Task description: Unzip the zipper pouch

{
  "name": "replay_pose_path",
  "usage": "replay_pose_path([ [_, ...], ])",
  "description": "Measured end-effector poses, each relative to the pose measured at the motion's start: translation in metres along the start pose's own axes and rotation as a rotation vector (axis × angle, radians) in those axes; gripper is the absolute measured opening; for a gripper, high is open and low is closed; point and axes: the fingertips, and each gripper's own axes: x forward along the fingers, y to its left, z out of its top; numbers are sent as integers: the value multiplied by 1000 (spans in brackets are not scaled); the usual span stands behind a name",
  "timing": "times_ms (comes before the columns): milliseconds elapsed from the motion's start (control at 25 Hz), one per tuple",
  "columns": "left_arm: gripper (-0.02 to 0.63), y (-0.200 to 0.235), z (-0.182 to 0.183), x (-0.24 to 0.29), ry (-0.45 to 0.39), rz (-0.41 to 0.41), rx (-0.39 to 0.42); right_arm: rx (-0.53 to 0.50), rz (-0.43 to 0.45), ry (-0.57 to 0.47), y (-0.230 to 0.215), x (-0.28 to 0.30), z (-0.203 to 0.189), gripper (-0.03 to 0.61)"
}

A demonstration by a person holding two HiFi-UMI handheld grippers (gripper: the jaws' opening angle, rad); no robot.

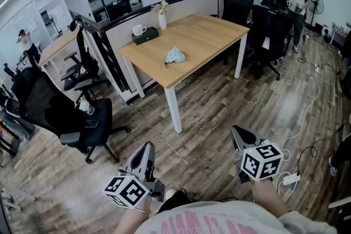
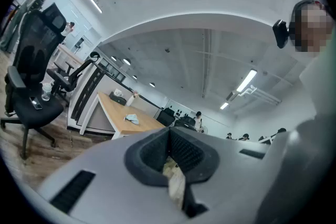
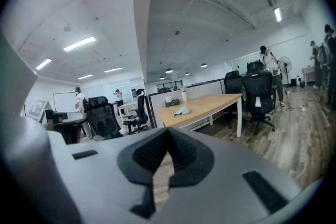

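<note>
A small pale blue zipper pouch [image 1: 174, 56] lies near the middle of a light wooden table [image 1: 205, 35], well ahead of me. It is small and far in the left gripper view [image 2: 132, 118] and the right gripper view [image 3: 182, 110]. My left gripper [image 1: 148, 148] is held low over the wood floor, shut, with nothing between its jaws. My right gripper [image 1: 239, 133] is also low and far short of the table, shut and empty. Neither gripper is close to the pouch.
A black tissue box with a white mug [image 1: 143, 33] and a white vase [image 1: 162, 19] stand at the table's far left edge. Black office chairs [image 1: 71, 112] stand left, more chairs [image 1: 269, 30] right. Cables and a power strip [image 1: 290, 178] lie on the floor at right. People stand far off.
</note>
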Motion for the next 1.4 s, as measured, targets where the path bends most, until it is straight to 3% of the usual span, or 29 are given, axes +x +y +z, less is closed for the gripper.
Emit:
replay_pose_path([
  [320, 2, 14, -8, 3, 22, 19, -5, 8, -8, 48, -7, 15, -11, -3],
  [600, 2, 58, -5, 49, 37, 28, -45, 12, -16, 92, -17, 75, -11, -3],
  [960, 2, 137, 47, 144, 43, 12, -41, 98, 9, 73, -27, 199, 30, -2],
  [1240, 2, 184, 90, 210, 52, -35, -16, 90, -23, 34, -29, 282, 71, -2],
  [1400, 2, 208, 96, 238, 75, -49, -11, 80, -27, 42, -27, 317, 71, -2],
])
